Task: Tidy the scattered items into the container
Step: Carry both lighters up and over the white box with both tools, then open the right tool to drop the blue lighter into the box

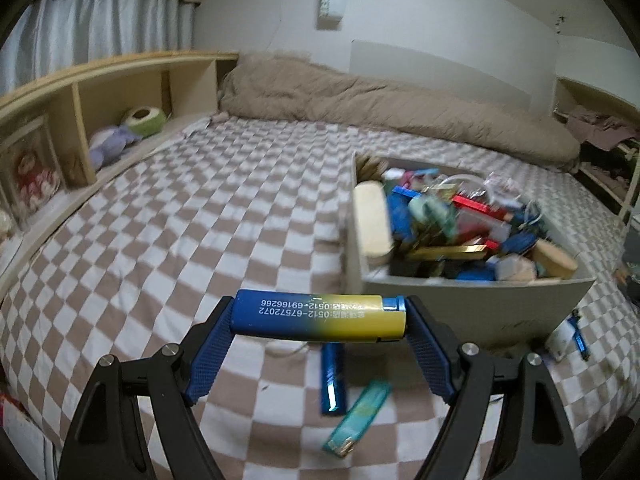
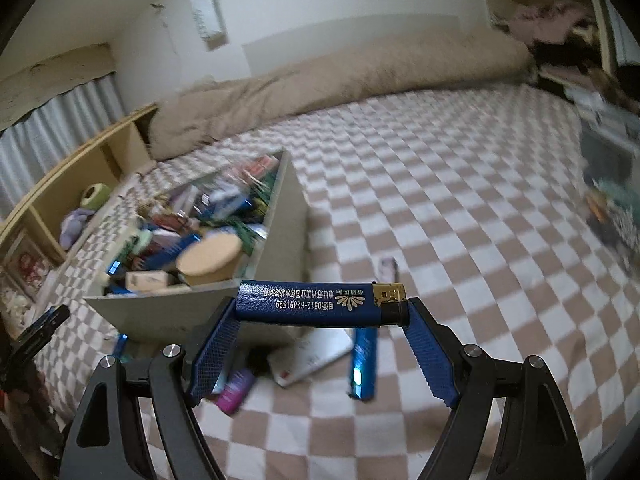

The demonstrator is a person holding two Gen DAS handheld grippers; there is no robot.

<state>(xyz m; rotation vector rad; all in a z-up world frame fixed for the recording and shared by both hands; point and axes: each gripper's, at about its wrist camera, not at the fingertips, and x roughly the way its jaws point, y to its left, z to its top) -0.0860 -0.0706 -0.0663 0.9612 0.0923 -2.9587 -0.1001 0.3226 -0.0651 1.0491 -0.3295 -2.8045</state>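
My left gripper [image 1: 319, 316] is shut on a blue-and-yellow lighter [image 1: 319, 316], held crosswise above the bed, in front of the grey box [image 1: 480, 300]. My right gripper [image 2: 322, 310] is shut on a dark blue lighter [image 2: 316, 306] with a gold cap, held near the grey box [image 2: 280, 240]. The box is full of lighters and small packs. On the bed below lie a blue lighter [image 1: 333, 376], a teal lighter [image 1: 358, 418], another blue lighter [image 2: 365, 362], a white card [image 2: 310, 358] and a pink item [image 2: 234, 392].
The checkered bedsheet [image 1: 180, 240] covers the bed. A tan duvet [image 1: 380, 104] lies at the far end. A wooden shelf [image 1: 80, 112] with toys runs along the left. Clutter sits at the right edge [image 2: 612, 184]. A small white item and a blue lighter [image 1: 578, 334] lie right of the box.
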